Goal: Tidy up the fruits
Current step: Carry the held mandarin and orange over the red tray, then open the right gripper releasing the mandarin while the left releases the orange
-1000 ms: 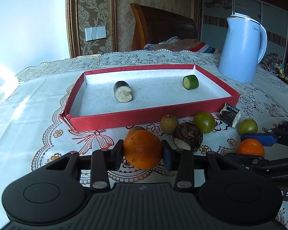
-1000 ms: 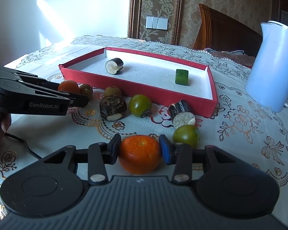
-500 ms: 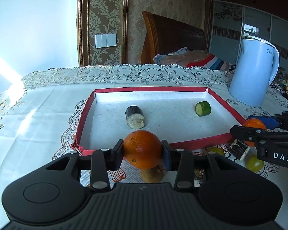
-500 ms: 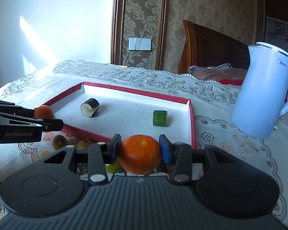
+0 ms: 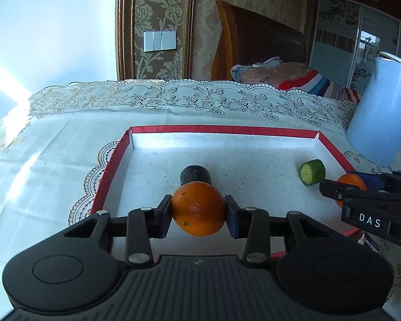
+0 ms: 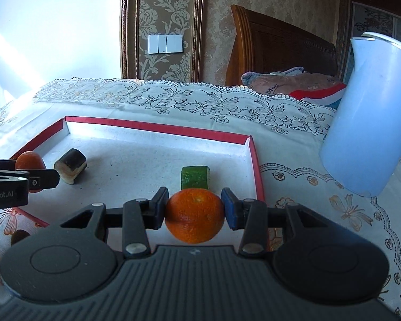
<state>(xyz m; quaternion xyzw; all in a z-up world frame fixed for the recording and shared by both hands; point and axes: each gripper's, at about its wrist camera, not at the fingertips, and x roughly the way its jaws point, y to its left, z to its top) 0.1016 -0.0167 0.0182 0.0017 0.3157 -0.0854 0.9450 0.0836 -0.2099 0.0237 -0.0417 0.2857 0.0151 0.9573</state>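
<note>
Overhead, lace tablecloth (image 5: 66, 139) (ornate wallpaper (image 5: 157, 13))

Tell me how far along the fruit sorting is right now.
Done: an eggplant piece and a cucumber piece already lie in the red tray. In hand: the left gripper holds an orange and the right gripper holds another orange, both over the tray, neither set down. Left: releasing both, plus at least one small brown fruit outside the tray.
</note>
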